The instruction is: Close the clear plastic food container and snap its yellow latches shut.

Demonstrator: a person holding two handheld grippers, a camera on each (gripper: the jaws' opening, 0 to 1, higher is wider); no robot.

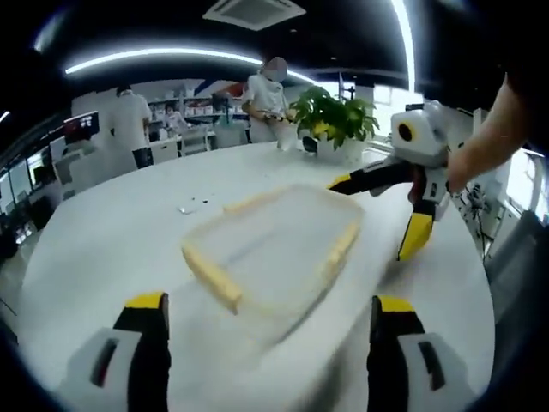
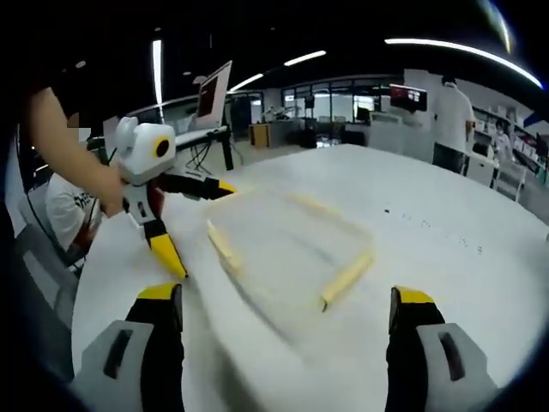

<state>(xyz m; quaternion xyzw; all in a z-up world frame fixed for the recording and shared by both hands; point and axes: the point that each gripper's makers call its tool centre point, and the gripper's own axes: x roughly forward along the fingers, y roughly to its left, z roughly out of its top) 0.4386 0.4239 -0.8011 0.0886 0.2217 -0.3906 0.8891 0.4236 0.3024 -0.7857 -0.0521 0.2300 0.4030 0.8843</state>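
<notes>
The clear plastic food container [image 1: 276, 245] lay flat on the round white counter [image 1: 111, 232], just ahead of both grippers and roughly at the counter's middle. Motion blur softened its outline, so whether the lid sat fully down could not be told. Yellow latches ran along its sides: the near-left latch [image 1: 212, 276] and the right latch [image 1: 340, 249] showed best in the left gripper view, with another strip along the far edge.

The left gripper [image 1: 269, 343] hovered over the counter near the container's near edge, its fingers [image 1: 147, 330] spread wide and holding nothing. The right gripper [image 2: 287, 339] did likewise from the opposite side, fingers [image 2: 412, 330] well apart and empty; in the left gripper view it appeared at the far right, beside the container's far-right corner.

The container looked light, thin-walled and somewhat springy, with a smooth surface likely to slide on the slick counter if pushed from one side alone. The latches seemed stiff hinged bars that would need firm pressure to click. A sensible hold would probably brace one side of the lid while the other gripper pressed a latch at its middle, rather than pinching the flexible clear walls.

A potted plant [image 1: 334, 120] stood at the counter's far side.
</notes>
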